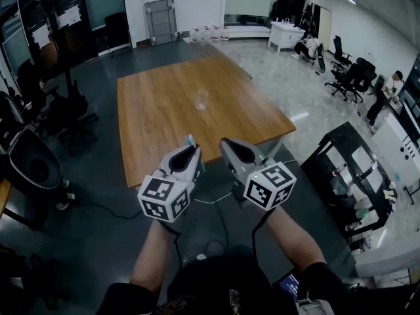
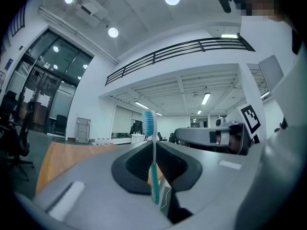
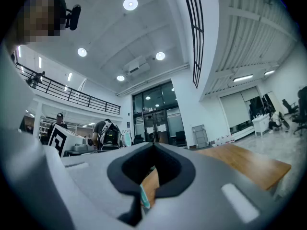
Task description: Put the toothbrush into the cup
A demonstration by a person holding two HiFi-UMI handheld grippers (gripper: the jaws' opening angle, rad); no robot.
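The left gripper (image 2: 154, 146) is clamped on the toothbrush (image 2: 152, 143). The brush stands upright between its jaws, with the blue and white bristle head above them and the teal handle running down through the gap. The clear cup (image 1: 201, 99) stands upright near the middle of the wooden bench (image 1: 154, 113). The toothbrush is well apart from the cup, held over the bench edge nearest the person. The right gripper (image 3: 153, 146) is just beside the left one, equally far short of the cup. Its jaws are together at the tips and grip nothing. A small teal bit shows low in their gap, but I cannot tell what it is.
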